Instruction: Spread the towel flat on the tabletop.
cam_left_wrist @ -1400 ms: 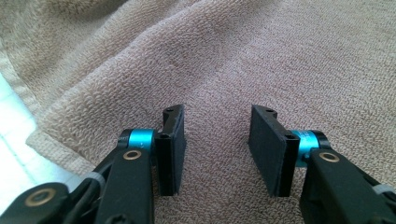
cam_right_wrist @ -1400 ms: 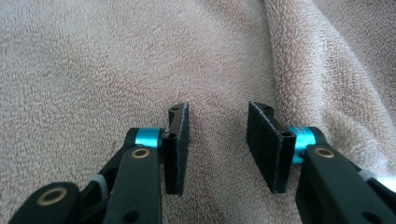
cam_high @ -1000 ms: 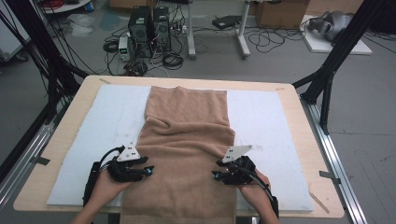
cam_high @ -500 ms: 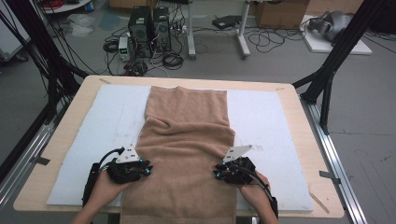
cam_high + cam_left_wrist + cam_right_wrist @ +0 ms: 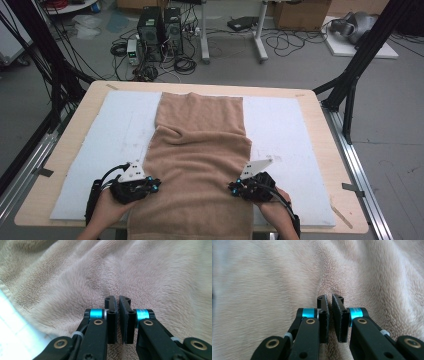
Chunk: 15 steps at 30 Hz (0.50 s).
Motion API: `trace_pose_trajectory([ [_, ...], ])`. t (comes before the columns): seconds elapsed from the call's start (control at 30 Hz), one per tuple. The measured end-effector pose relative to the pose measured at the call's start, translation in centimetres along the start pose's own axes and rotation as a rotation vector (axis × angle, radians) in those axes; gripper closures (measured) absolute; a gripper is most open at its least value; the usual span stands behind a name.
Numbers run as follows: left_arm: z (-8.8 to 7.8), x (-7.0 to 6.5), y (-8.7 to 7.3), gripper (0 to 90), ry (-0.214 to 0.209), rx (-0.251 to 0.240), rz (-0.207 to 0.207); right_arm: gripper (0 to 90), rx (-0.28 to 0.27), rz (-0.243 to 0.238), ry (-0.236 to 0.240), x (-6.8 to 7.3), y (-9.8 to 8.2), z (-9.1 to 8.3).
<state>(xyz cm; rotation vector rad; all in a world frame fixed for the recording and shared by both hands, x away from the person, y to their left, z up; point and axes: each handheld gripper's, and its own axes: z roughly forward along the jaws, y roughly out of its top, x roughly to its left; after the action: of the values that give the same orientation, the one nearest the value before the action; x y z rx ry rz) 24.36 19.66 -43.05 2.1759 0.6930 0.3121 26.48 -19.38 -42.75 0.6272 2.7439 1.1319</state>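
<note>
2 grippers sit at the near end of a tan towel (image 5: 200, 165) that runs lengthwise down a white mat (image 5: 110, 150) on the wooden table (image 5: 75, 107), its near end hanging over the table's front edge. In the high view the left gripper (image 5: 152, 186) rests at the towel's left edge and the right gripper (image 5: 235, 188) at its right edge, each pointing inward across the cloth, with a hand behind it.

In the left gripper view the left gripper (image 5: 118, 305) has just been closing its jaws, which now stand almost together with a thin ridge of towel (image 5: 125, 272) pinched between the pads. In the right gripper view the right gripper (image 5: 330, 304) has likewise just been closing, and a raised fold of towel (image 5: 322, 275) runs straight into the narrow slit between its pads, clamped there.
</note>
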Motion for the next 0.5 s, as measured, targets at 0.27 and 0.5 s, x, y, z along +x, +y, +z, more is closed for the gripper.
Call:
trace_pose_trajectory([
  [0.27, -4.0, -4.4, -1.6, 84.7, -0.061, -0.02, 0.066, 83.0, -0.027, -0.053, 0.064, 4.9, -1.3, -2.8],
  [0.5, -5.7, -4.7, -0.6, 65.0, -0.035, -0.065, 0.1, 66.1, -0.074, -0.096, 0.021, 6.2, -0.7, -5.0],
])
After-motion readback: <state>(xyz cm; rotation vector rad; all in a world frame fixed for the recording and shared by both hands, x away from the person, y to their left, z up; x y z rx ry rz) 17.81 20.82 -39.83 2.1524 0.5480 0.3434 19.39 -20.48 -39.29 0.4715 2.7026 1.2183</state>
